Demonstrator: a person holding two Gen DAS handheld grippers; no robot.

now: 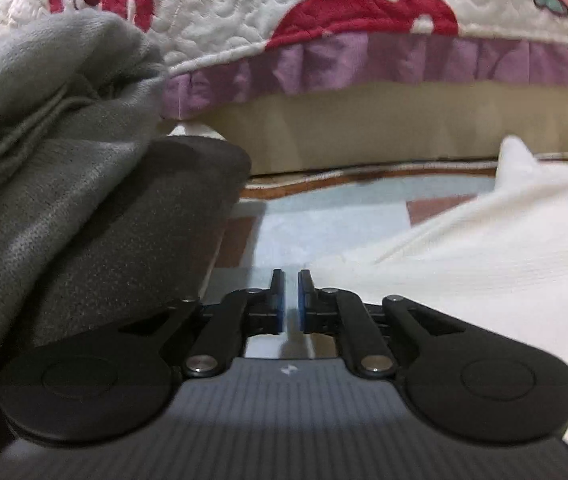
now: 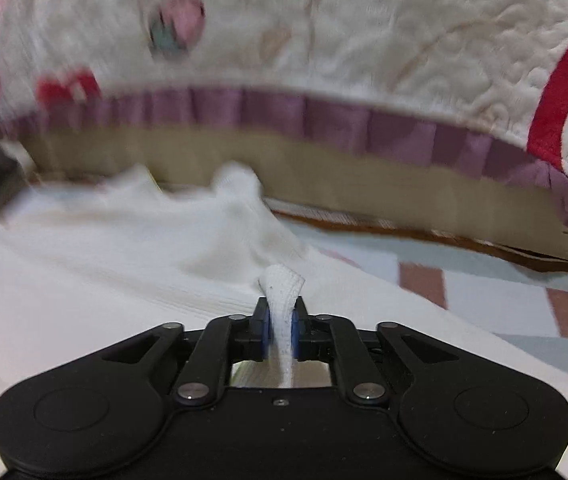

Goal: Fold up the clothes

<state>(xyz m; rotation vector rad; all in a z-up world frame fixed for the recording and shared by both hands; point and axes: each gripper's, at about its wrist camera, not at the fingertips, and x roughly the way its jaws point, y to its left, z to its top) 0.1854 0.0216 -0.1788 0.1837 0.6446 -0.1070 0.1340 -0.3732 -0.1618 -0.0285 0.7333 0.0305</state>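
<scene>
We see the white garment (image 2: 124,264) spread ahead of and to the left of the right tool (image 2: 280,326), lying on a checked mat (image 2: 484,292) of pale blue and reddish squares. A narrow fold of its ribbed edge runs straight between the right tool's blue pads (image 2: 295,330), which are closed tight on it; the pinched strip rises in front of the fingertips and trails back under the tool body. Beyond the pinch the cloth bunches into soft peaks, blurred in the right wrist view.

In the left wrist view the same white garment (image 1: 484,272) lies to the right of the left tool (image 1: 291,300), close beside its right finger. The left tool's jaws stand nearly together with only a thin slit between the blue pads (image 1: 280,304), and we see nothing caught in that slit; the mat (image 1: 324,220) shows through ahead of it. To the left of this tool a grey garment (image 1: 56,152) hangs in heavy folds, reaching down alongside the tool body.

Further out, straight ahead of both tools, a quilted white bedspread (image 1: 244,12) with red patches and a purple frill (image 1: 404,64) hangs over a tan bed edge (image 1: 364,128), which meets the mat.
</scene>
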